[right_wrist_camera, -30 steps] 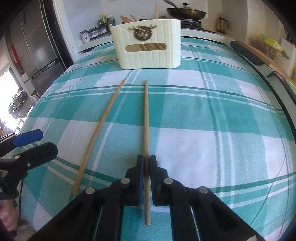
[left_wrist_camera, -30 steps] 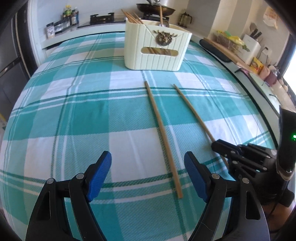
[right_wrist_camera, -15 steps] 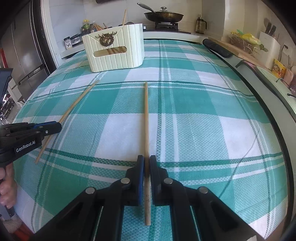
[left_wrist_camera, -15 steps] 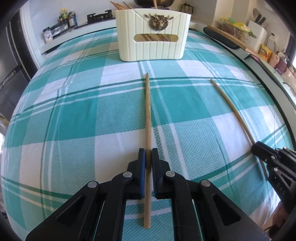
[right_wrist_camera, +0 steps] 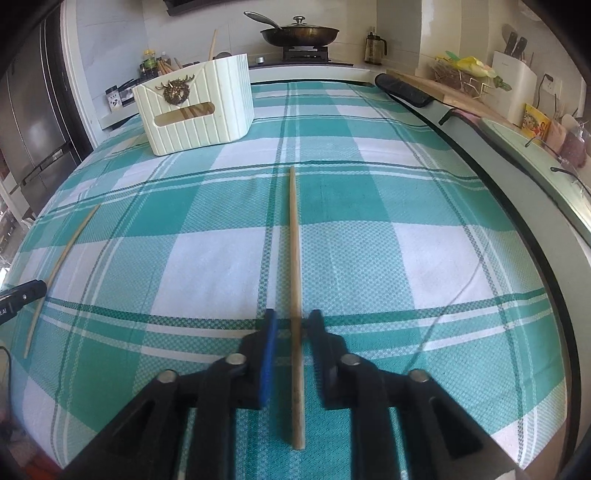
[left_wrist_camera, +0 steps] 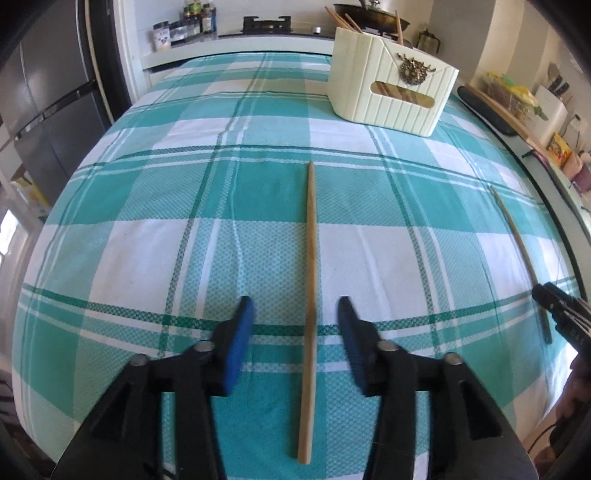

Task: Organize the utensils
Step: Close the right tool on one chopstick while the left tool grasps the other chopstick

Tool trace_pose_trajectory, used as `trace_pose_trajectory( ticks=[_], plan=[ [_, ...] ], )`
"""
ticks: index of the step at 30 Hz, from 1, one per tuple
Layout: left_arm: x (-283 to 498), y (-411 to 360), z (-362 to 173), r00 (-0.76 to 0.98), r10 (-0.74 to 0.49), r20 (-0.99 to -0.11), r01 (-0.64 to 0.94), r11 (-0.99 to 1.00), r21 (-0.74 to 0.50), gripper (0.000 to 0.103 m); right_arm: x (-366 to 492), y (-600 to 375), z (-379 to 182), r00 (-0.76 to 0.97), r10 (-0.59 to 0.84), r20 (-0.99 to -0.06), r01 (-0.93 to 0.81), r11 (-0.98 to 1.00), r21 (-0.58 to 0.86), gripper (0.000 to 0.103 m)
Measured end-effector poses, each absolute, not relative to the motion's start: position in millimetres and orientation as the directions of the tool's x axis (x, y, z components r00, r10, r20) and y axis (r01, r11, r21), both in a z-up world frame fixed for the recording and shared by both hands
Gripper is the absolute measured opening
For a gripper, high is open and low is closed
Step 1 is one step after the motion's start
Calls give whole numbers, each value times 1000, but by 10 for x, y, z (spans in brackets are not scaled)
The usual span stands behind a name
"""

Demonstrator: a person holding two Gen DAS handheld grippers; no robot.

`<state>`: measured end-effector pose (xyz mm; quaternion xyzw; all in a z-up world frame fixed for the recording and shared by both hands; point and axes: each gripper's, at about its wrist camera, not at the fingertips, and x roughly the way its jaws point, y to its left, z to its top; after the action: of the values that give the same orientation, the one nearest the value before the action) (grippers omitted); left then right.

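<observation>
Two wooden chopsticks lie on the teal checked tablecloth. One chopstick (left_wrist_camera: 311,291) lies between the open jaws of my left gripper (left_wrist_camera: 295,317), pointing away from me. The other chopstick (right_wrist_camera: 294,280) lies between the slightly open jaws of my right gripper (right_wrist_camera: 293,325), and neither pad presses on it. Each gripper's chopstick also shows at the edge of the other view (left_wrist_camera: 517,236) (right_wrist_camera: 61,258). A cream utensil holder (left_wrist_camera: 391,96) (right_wrist_camera: 195,110) with a brass emblem stands at the far end and holds several chopsticks.
The tablecloth (left_wrist_camera: 147,221) covers the whole table. Behind it is a counter with a stove, a lidded pan (right_wrist_camera: 299,35) and spice jars (left_wrist_camera: 184,26). On the right a sideboard holds a knife block (right_wrist_camera: 513,85). A fridge (right_wrist_camera: 29,122) stands on the left.
Both grippers were shut on their chopsticks half a second ago. Now both jaws have opened, the left wider, and the chopsticks lie free on the cloth.
</observation>
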<state>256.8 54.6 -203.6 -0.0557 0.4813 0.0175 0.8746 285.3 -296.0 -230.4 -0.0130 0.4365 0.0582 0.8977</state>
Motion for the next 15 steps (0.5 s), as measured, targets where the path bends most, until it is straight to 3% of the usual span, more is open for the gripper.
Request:
trace_pose_trajectory(
  ticks=[1, 5, 9, 15],
  plan=[
    [2591, 557, -2040, 538, -24, -843, -81, 993, -80, 66, 2858, -2973, -2294, 612, 93, -785, -110, 993, 32, 54],
    [2699, 596, -2123, 507, -24, -862, -66, 996, -67, 67, 2881, -2996, -2279, 606, 100, -789, -118, 992, 34, 55],
    [2768, 588, -2148, 512, -23, -859, -43, 998, -53, 78, 2918, -2956, -2329, 594, 83, -800, -142, 990, -3, 55],
    [2798, 533, -2187, 505, 20, -863, -22, 1000, 11, 87, 2958, -2905, -2353, 599, 73, -797, -171, 984, -38, 61]
  ],
)
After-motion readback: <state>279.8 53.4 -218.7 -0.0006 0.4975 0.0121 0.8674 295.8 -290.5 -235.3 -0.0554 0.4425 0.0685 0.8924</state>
